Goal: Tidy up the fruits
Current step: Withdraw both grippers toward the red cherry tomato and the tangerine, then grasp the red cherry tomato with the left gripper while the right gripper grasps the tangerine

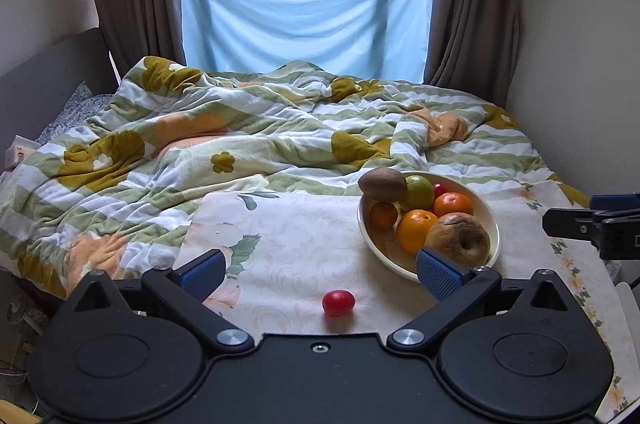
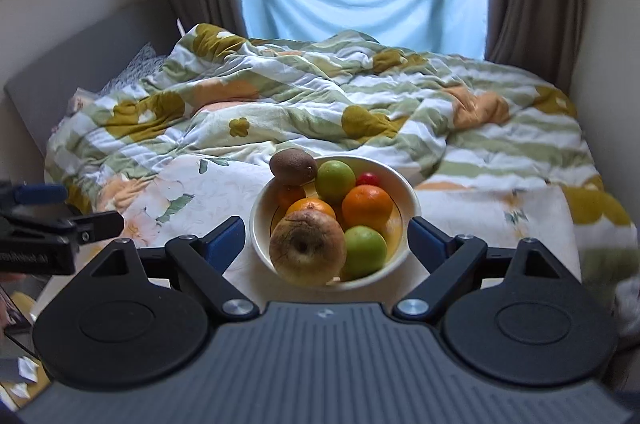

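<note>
A cream bowl on the floral table holds a kiwi, oranges, green apples, a brownish apple and a small red fruit. A small red tomato lies alone on the cloth. My left gripper is open, with the tomato between and just behind its fingers. My right gripper is open, its fingers either side of the bowl's near part, empty.
The table abuts a bed with a rumpled floral quilt. Walls stand left and right, curtains and a window behind. The right gripper shows at the right edge of the left wrist view; the left one shows at the left of the right wrist view.
</note>
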The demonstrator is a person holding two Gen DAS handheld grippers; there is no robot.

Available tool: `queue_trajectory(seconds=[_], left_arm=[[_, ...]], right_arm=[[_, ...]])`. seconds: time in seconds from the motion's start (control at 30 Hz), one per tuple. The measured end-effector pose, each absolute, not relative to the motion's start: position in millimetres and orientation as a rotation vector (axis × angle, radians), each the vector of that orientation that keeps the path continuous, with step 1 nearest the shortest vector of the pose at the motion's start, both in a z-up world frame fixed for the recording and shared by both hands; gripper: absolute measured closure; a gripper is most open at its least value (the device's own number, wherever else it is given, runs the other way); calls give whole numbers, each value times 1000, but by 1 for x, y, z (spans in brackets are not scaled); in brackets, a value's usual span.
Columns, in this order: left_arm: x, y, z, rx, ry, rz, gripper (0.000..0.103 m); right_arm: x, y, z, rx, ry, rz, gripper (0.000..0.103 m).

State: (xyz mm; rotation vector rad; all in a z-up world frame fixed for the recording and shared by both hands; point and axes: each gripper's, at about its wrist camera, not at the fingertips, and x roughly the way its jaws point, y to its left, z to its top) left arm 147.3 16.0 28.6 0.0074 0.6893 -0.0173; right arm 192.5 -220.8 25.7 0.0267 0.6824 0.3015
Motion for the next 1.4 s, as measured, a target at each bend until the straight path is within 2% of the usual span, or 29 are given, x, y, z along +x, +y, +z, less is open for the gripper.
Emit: queue_trajectory(seconds=[0.5, 0.73, 0.87, 0.93, 1.0, 1.17, 1.27, 1.33, 1.4], left_arm=[[138, 13, -10, 65, 749, -100, 0], [161, 17, -51, 106, 755, -135, 0], [178, 17, -74, 109, 779, -135, 4], [186, 16, -84, 116, 796, -137, 17], [195, 14, -92, 113, 810, -137, 25], [207, 8, -103, 110, 817, -142, 35], [212, 7, -107, 110, 821, -143, 51], [213, 7, -110, 107, 833, -159, 66], [212, 6, -110, 117, 828, -165, 66]], right_arm=[[143, -226, 0, 138, 764, 182, 0], [146, -222, -43, 134, 798, 95, 0], [153, -224, -72, 120, 816, 61, 0], [157, -227, -83, 121, 826, 49, 0], [161, -231, -92, 121, 831, 39, 0], [171, -237, -105, 122, 841, 22, 2], [178, -239, -109, 124, 843, 19, 2], [182, -240, -112, 121, 846, 21, 4], [186, -240, -114, 118, 852, 22, 7]])
